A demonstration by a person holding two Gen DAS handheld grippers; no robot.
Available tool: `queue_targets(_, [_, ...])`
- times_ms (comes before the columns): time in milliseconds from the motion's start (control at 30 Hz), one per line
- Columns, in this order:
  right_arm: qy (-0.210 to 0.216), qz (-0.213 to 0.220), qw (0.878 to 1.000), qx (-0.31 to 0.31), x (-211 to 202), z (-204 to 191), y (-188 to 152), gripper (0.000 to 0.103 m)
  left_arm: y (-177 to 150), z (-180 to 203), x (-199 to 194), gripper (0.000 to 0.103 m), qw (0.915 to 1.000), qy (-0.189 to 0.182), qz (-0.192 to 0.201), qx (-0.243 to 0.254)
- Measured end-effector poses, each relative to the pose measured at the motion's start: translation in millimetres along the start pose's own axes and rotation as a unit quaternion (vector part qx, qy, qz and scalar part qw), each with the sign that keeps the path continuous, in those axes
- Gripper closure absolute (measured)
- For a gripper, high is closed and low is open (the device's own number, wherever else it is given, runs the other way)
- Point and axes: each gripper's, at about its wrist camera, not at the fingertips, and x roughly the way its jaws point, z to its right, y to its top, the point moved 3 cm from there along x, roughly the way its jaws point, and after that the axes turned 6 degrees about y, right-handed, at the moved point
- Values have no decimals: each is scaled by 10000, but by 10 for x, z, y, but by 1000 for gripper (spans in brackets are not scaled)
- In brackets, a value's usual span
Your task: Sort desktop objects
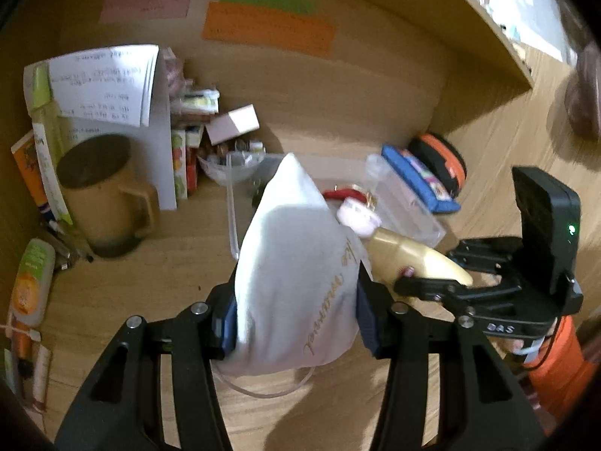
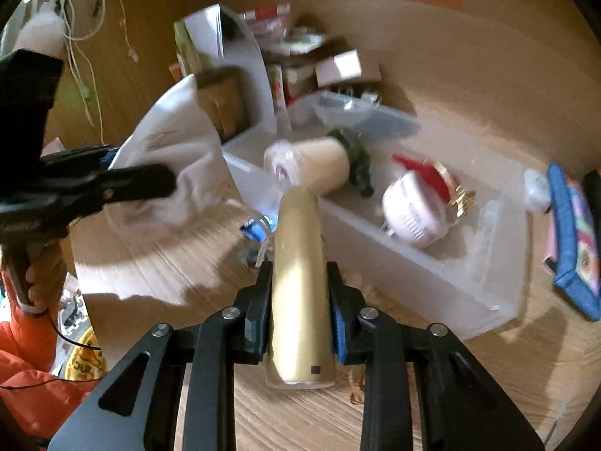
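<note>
Holding one item per hand: the left gripper (image 1: 296, 323) pinched a white cloth drawstring pouch with gold script lettering (image 1: 296, 263) between its blue pads, the pouch standing up past the fingertips above the wooden desktop (image 1: 150, 289), its cord trailing below. The right gripper (image 2: 299, 323) was clamped on a slim cream-gold plastic bottle (image 2: 298, 282), gripped about mid-body, nose pointing toward the clear plastic storage bin (image 2: 443, 274).

Bin sat just ahead of both tools. Already inside it: a cream jar with a dark green top lying on its side (image 2: 319, 165), a small white round device (image 2: 413, 214), something red with gold trim (image 2: 424, 171) behind that. Blue fabric case (image 2: 571, 240) lay outside the bin to the right. A tan mug (image 1: 105, 195), papers and small boxes crowded the back left corner.

Judged step: carry phase, both items clear of the desk and not yet deposited. Bottle looked nearer to the bin wall than the pouch.

Next move likely called for bringing the bottle over the near wall into the open space at the bin's front, lowering before release so it would not roll onto the jar. The pouch, soft and floppy, would need a clear spot of its own; the grippers were close together, so one at a time seemed safer.
</note>
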Motion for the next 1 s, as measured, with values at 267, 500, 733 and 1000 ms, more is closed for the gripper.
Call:
queue_targets(267, [-123,588,9982,42,-358,31,229,79,316,30,-76,63,9994,115,317,126])
queue_targets(500, [-38,619,9975,338,-349,185,196,79,-40,-62,95,37,9988,288,-218,315])
queue_targets(733, [-51,670,9969,412,-311,263,194,79,-493,-283,388,16,9935,531,-984,206])
queue_targets(1000, [-27,735,9958,539,-308,312,217,79,-628,-262,829,10,9814,1141,-1476,444])
